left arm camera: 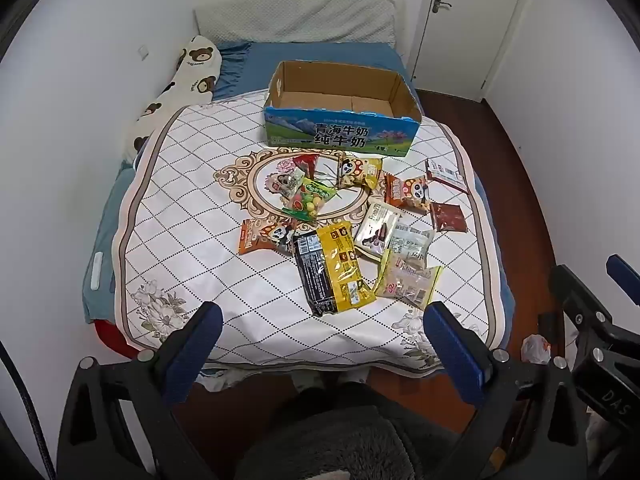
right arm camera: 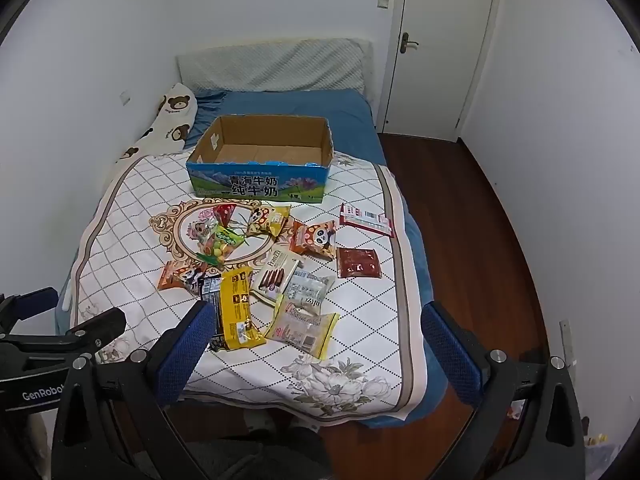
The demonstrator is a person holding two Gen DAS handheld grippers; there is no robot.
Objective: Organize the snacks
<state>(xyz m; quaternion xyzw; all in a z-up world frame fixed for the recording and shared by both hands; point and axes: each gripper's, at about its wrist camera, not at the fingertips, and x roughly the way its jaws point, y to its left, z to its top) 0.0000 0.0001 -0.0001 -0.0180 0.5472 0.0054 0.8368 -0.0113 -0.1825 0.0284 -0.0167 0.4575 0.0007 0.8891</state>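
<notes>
Across the quilted bed (left arm camera: pixel 168 248) snack packets (left arm camera: pixel 332 266) lay scattered before the empty milk carton (left arm camera: pixel 340 136), so both empty, wide-open grippers, left (left arm camera: pixel 320 332) and right (right arm camera: pixel 316 332), best started with the nearest yellow packet (right arm camera: pixel 238 308).

A white quilt (left arm camera: pixel 192 216) was crossed by a dark diamond grid and edged in beige, with grey flowers at the corners. A brown cardboard box (left arm camera: pixel 340 92) was printed blue and green outside. A cream pillow (left arm camera: pixel 180 88) was patterned with brown bears. A yellow packet (left arm camera: pixel 344 264) was seen beside a black one (left arm camera: pixel 312 276).
</notes>
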